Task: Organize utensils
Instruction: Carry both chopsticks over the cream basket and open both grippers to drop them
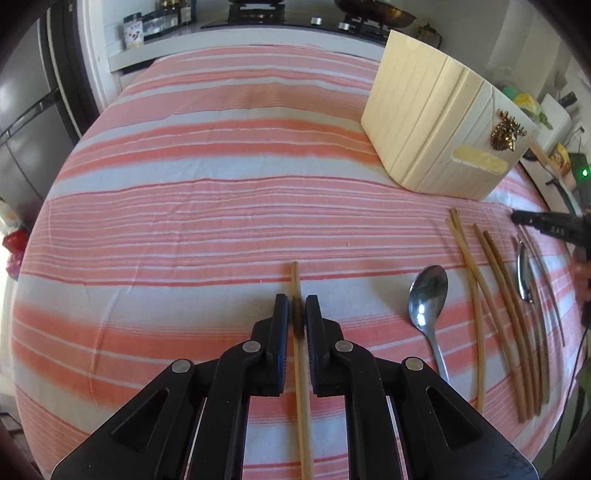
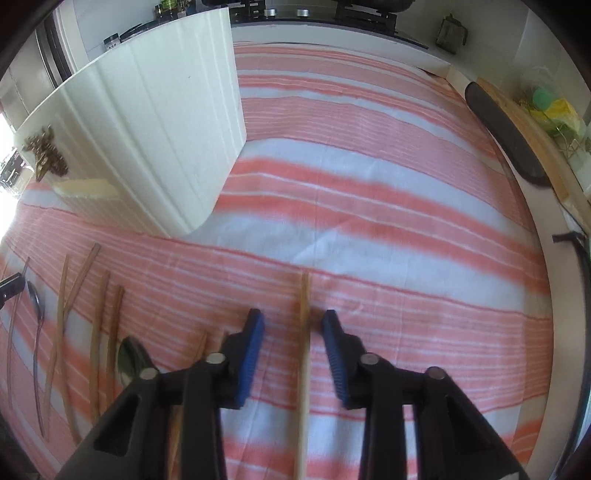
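Nearest the left camera, the left tool has its pads drawn together on a single chopstick, which runs straight up the slot between them and pokes out a little past the tips. The tool points steeply down at the striped cloth that covers the surface, with the tips low over it.

The right tool is pitched down just as steeply, but its blue pads stand well apart. A pale chopstick lies in the gap, nearer the right-hand pad and, as far as the blurred view shows, touched by neither.

Just beyond, between the two tools, the bulk of the work lies on the cloth: a spoon with its bowl facing up, loose chopsticks in rough pairs beside it, and a second spoon among the farthest sticks. None of these is gathered or aligned yet.

Farther back stands the cream ribbed holder with a gold ornament on its front — upright, well apart from both tools, and its inside is hidden from both cameras. By my reading the job is at an early stage: one stick is in hand, one is about to be taken, and everything else is left to sort. Behind it all, at the far edge, sits a stove.
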Available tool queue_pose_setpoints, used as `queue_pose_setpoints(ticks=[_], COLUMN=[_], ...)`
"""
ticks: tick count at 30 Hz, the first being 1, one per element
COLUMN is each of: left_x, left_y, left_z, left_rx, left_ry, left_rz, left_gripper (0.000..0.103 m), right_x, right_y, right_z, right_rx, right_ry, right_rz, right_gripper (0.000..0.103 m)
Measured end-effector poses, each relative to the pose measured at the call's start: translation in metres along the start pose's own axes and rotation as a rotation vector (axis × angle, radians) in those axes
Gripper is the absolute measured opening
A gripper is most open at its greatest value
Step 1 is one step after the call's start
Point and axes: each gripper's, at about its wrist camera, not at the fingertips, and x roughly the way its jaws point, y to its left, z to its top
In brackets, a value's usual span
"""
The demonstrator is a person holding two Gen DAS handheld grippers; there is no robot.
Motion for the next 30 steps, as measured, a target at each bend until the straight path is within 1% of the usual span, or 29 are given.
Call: queue_pose_setpoints(ticks=[2,3,5,8,13,15,17,21,25,28,30], left_x=[0.004,0.003,-0.009,-0.046,-0.121,-0.145,-0.162,-0.184,-0.210,-0.232,-0.247], left_y=[-0.005,-0.005,-0.004,-0.004,-0.010,-0.014,-0.019,-0.027,-0.029,-0.032,-0.035], left_z=[0.009,0.012,0.016,0.021,0.028,0.030,0.030,0.031,0.042,0.067,0.087], left_rx=[0.024,0.023,0.002,-0.021,-0.032,-0.026,-0.019,-0.008,-0.009,-0.006,-0.008], left_ry=[0.008,0.005,-0.035,-0.137,-0.296,-0.348,-0.382,-0.439,-0.506,-0.556,-0.606], left_rz=[0.019,0.022,0.004,-0.039,-0.129,-0.153,-0.168,-0.173,-0.183,-0.195,-0.195], left_gripper=[0.004,0.003,0.003,0.003,0.003,0.004,0.004,0.003,0.003,0.003,0.003], right_x=[0.004,0.002,-0.018,-0.068,-0.163,-0.195,-0.218,-0.243,-0.264,-0.286,-0.299], right_y=[-0.008,-0.013,-0.023,-0.033,-0.031,-0.026,-0.020,-0.012,-0.011,-0.011,-0.011], right_z=[0.010,0.013,0.015,0.012,0.000,-0.011,-0.018,-0.028,-0.021,-0.006,0.011], right_rx=[0.059,0.097,0.165,0.204,0.151,0.130,0.113,0.106,0.115,0.114,0.120], right_ry=[-0.018,-0.036,-0.113,-0.217,-0.368,-0.427,-0.478,-0.556,-0.641,-0.699,-0.740], right_rz=[0.041,0.057,0.113,0.201,0.265,0.278,0.282,0.272,0.258,0.261,0.263], right_gripper=[0.005,0.005,0.005,0.005,0.005,0.005,0.006,0.005,0.005,0.005,0.005])
